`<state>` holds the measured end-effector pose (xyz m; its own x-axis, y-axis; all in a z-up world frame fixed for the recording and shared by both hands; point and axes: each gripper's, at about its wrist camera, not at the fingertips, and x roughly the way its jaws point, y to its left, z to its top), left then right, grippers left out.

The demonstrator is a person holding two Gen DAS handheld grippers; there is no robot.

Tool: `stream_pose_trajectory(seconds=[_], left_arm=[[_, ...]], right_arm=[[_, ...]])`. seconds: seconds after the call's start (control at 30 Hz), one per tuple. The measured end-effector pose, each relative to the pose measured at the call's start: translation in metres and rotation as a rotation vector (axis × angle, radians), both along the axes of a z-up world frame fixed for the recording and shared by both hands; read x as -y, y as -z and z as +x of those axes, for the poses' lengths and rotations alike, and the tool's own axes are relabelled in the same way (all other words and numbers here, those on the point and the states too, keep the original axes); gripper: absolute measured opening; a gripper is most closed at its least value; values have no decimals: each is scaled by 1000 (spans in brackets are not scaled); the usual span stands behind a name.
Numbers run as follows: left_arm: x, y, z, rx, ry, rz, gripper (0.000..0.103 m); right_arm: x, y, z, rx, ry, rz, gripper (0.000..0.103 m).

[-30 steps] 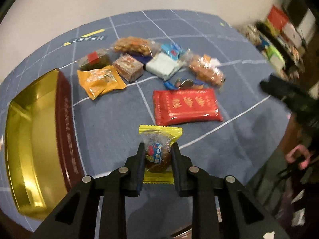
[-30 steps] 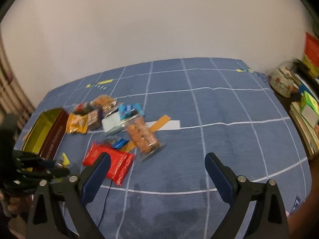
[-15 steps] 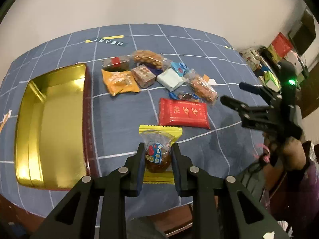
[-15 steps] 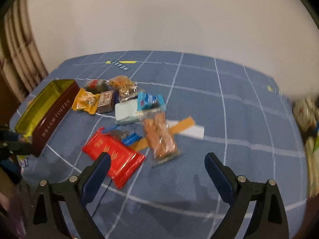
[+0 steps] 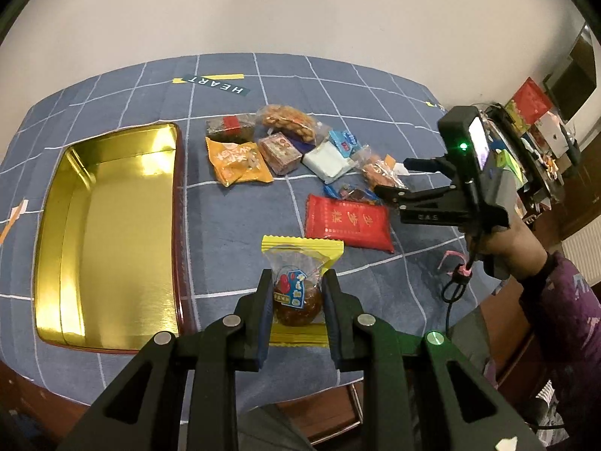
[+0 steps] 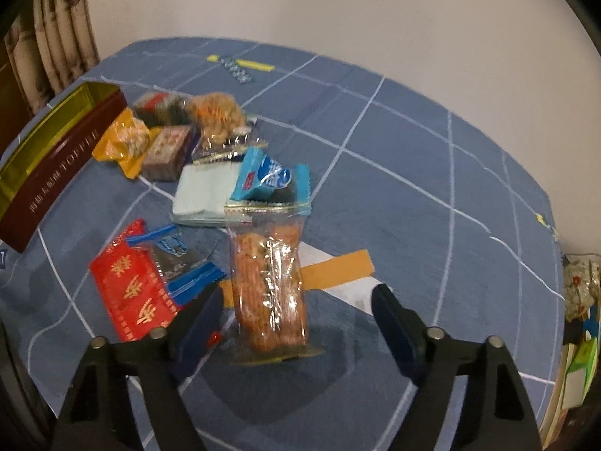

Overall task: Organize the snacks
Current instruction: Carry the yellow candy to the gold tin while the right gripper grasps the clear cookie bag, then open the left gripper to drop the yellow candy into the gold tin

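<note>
Crinkly film wraps every snack here, so each piece should be light, soft and a little slippery. The left tongs are clamped across the middle of a yellow-edged sweet, held above the blue-gridded counter, just right of the tin. That grip sits on the firm round filling, not on the loose end seals, which looks the safer hold.

The right tongs have just been closing from their widest but stand well apart, the clear cracker pack lying between them with neither pad touching it. The crackers inside are probably brittle, and the sleeve is long; taking it across its narrow width near the middle, with a mild squeeze, should spare them.

The tin is open and bare inside, with raised walls to clear before lowering anything in. The red packet and a blue-ended wrapper lie just beside the left pad, so that pad has little room; the right side of the pack is free cloth. The counter's near edge lies close below the left tongs.
</note>
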<state>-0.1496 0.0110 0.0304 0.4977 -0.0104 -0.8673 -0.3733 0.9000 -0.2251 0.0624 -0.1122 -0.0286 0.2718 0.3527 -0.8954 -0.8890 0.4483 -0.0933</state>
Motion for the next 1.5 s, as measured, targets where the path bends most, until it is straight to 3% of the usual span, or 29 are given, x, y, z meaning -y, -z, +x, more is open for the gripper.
stream_pose_trajectory(seconds=[0.07, 0.17, 0.2, 0.3, 0.5, 0.73, 1.1, 1.4, 1.5], left_arm=[[0, -1, 0, 2, -4, 2, 22], [-3, -4, -1, 11, -14, 5, 22], [-4, -5, -2, 14, -17, 5, 22], [-6, -7, -5, 25, -31, 13, 22], [-13, -11, -10, 33, -60, 26, 22], [-19, -15, -17, 42, -94, 65, 22], [-64, -10, -27, 14, -194, 158, 22], [-136, 23, -14, -91, -266, 262, 22], [-164, 38, -8, -127, -276, 246, 22]], right_arm=[[-5, 6, 1, -3, -6, -11, 80], [-6, 10, 5, -58, -12, 18, 44], [-4, 9, 6, -49, 3, 19, 37], [7, 1, 7, -34, 47, 78, 37], [58, -7, 23, -31, 273, 225, 37], [83, 4, 37, 3, 421, 238, 37], [85, 13, 34, 39, 442, 224, 37], [83, 13, 31, 48, 433, 215, 37], [82, 13, 31, 50, 433, 214, 37]])
